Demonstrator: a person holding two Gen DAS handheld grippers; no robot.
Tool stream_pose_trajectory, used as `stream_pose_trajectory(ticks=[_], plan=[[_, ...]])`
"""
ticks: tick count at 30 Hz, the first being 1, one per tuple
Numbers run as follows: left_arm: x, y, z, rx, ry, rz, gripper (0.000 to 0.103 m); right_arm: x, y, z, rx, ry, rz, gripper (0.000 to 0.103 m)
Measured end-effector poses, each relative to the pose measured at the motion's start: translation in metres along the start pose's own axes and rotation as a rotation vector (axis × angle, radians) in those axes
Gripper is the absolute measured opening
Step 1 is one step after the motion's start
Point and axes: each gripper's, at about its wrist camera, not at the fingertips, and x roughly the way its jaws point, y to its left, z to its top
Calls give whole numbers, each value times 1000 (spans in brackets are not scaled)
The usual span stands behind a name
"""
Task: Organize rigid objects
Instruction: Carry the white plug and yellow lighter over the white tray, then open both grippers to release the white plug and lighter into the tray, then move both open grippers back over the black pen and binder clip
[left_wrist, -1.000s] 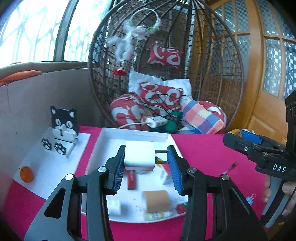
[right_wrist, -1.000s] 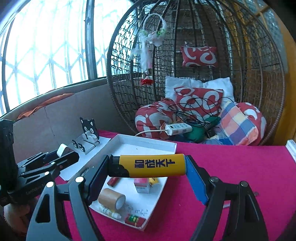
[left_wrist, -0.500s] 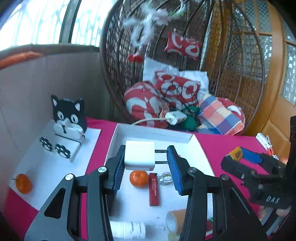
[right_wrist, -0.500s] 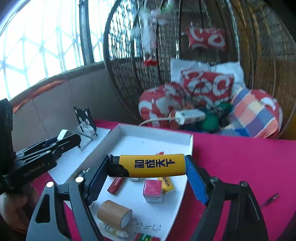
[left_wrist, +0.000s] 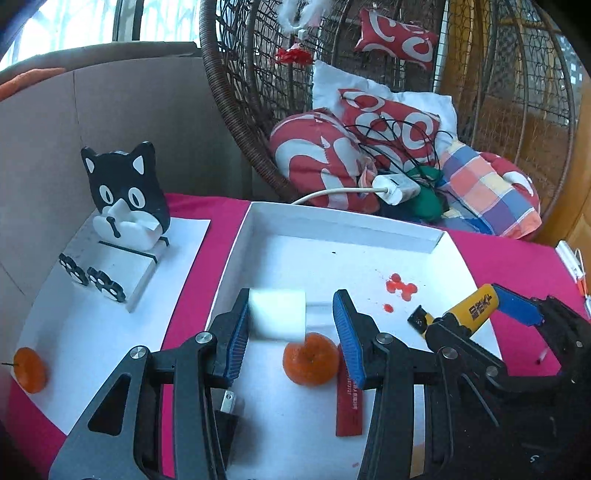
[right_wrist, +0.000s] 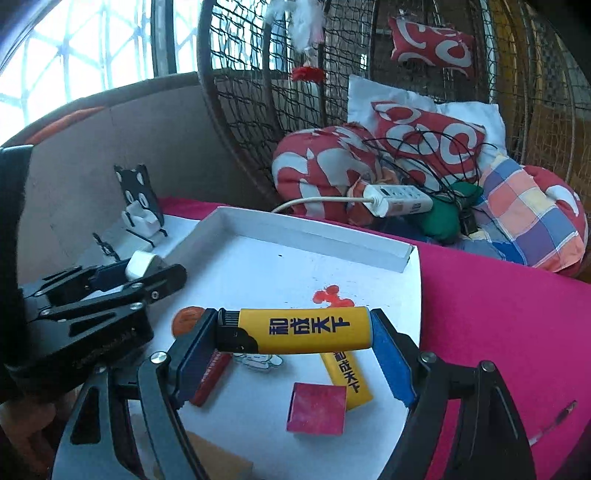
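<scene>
Now both your grippers lower over white tray (left_wrist: 236, 254), frame centre: left gripper (left_wrist: 291, 328) clamps white charger (left_wrist: 277, 319), right gripper (right_wrist: 295, 332) clamps yellow lighter (right_wrist: 303, 329); release looks imminent.

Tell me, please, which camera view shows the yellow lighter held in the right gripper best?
The right wrist view. There the yellow lighter lies crosswise between the fingers of the right gripper, with its whole length and its printed characters visible. In the left wrist view it appears small, at an angle, partly hidden by the gripper.
</scene>
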Motion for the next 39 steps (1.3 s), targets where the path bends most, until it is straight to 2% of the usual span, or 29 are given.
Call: stream_pose_trajectory(ticks=[4,6,7,8,9,10,11,15,21,25,32,39], plan=[[-2,-4,4,33,-15,32,46,5,-1,-1,3,-2,-18,82],[-4,-5,5,35,-24,36,61,5,-1,-1,2,-10,-22,86],[-4,-5,5,33,-30,36,84,4,0,-2,0,-15,-29,88],[-7,-5,5,31,-42,41,94,3,1,-2,-4,-20,-34,88],[-10,-5,6,30,-60,52,97,1,1,-3,-11,-27,-45,90],[-15,-4,6,28,-77,67,103,-1,2,-3,-17,-35,-57,98],[-20,-2,6,22,-96,79,103,-4,3,-4,-22,-45,-66,103],[-37,6,6,-28,-143,88,103,-12,4,-6,-30,-58,-102,103],[-65,13,1,-94,-199,82,103,-23,0,-10,-2,-66,-96,103],[-77,8,-5,-107,-209,53,103,-33,-6,-12,23,-73,-94,103],[-87,-19,-8,-73,-210,1,103,-61,-30,-23,84,-94,-96,103],[-84,-80,-12,40,-192,-112,103,-112,-91,-58,201,-122,-131,103]])
